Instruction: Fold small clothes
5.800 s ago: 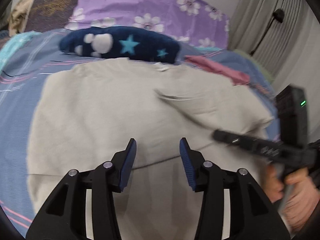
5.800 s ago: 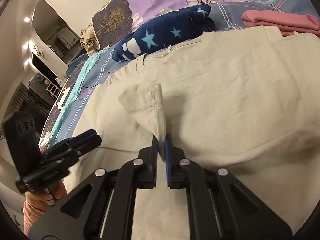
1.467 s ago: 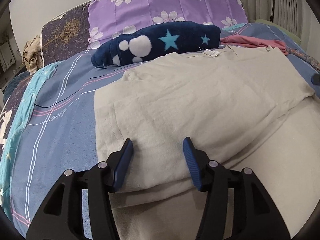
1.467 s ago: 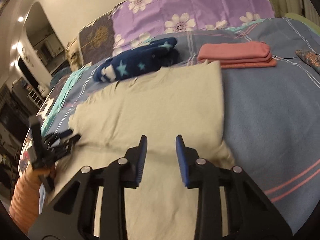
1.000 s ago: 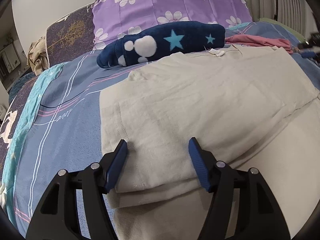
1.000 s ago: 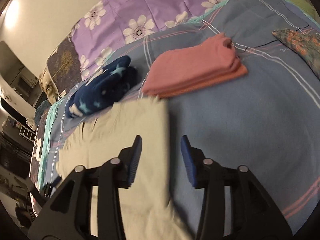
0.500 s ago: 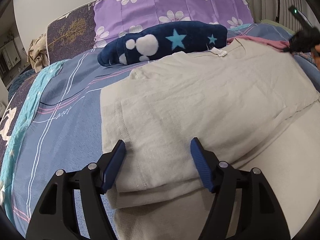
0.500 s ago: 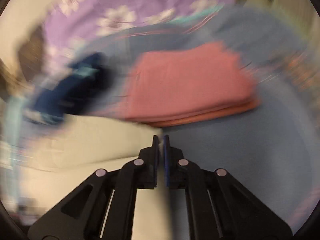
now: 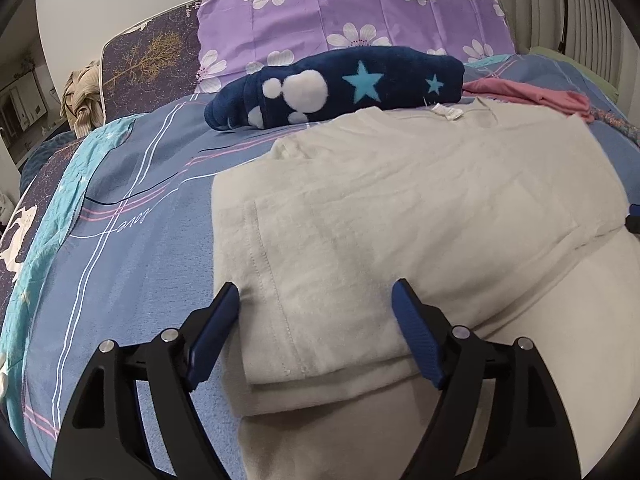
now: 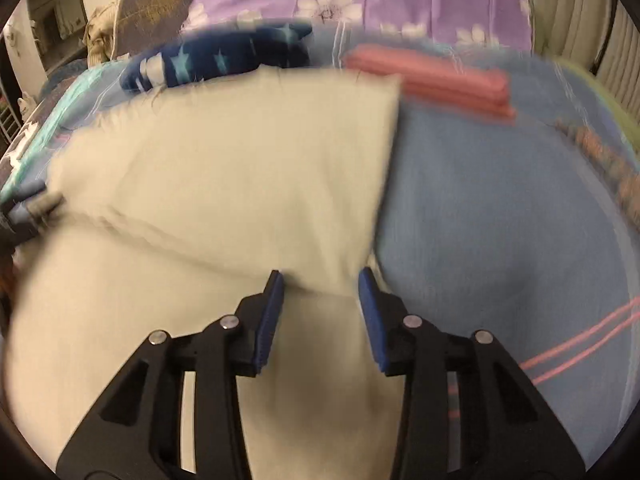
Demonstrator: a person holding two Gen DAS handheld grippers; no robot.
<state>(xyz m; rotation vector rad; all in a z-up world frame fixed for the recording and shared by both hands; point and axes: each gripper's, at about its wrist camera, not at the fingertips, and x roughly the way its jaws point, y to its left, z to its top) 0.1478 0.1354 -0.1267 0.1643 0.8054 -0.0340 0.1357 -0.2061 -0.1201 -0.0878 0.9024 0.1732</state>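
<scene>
A cream T-shirt (image 9: pixel 420 208) lies flat on the blue bedspread, its sides folded inward and a sleeve lying on top. My left gripper (image 9: pixel 316 300) is open, its blue pads on either side of the folded left edge near the sleeve hem. In the right wrist view the same shirt (image 10: pixel 248 160) is blurred by motion. My right gripper (image 10: pixel 320 284) is open with its pads astride the shirt's lower right folded corner. Neither gripper holds cloth.
A navy fleece roll with stars (image 9: pixel 340 88) lies behind the shirt's collar. A folded pink garment (image 10: pixel 432 76) sits at the back right. Purple flowered pillows (image 9: pixel 352 12) line the headboard. The blue bedspread (image 10: pixel 500 208) lies to the right.
My right gripper went from shut at the shirt's far corner by the pink pile to open at the near right corner. My left gripper stayed open at the left fold.
</scene>
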